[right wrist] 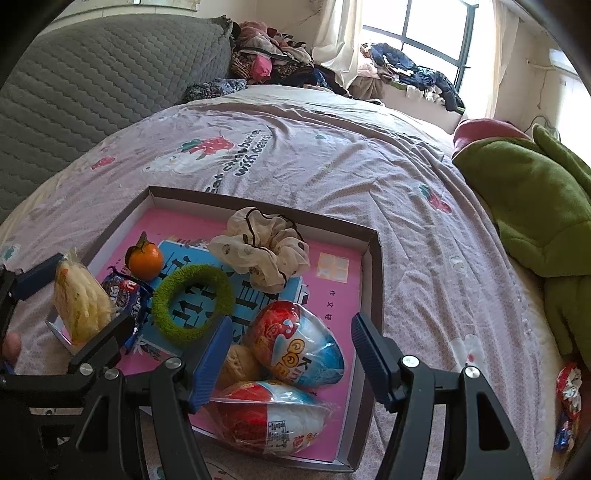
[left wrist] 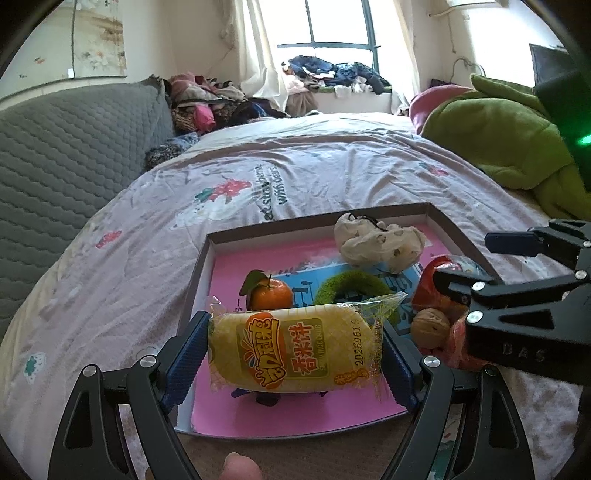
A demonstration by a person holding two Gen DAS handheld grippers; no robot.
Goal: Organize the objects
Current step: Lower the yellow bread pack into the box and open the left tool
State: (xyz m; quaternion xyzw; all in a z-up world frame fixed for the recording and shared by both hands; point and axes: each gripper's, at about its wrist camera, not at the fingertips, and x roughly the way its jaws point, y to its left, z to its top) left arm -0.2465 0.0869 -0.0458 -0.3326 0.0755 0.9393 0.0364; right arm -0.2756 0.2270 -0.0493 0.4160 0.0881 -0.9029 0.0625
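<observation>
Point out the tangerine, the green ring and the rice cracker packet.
tangerine [right wrist: 144,261], right wrist view, on its orange skin.
green ring [right wrist: 161,295], right wrist view, on its fuzzy left side.
rice cracker packet [left wrist: 295,352], left wrist view, on the printed label between the gripper fingers.

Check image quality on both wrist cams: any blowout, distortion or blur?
Left wrist view: window blown out white, bed bowed by the fisheye, rice cracker packet sharp. Right wrist view: window also overexposed, corners vignetted black, tray and green ring in focus.
</observation>
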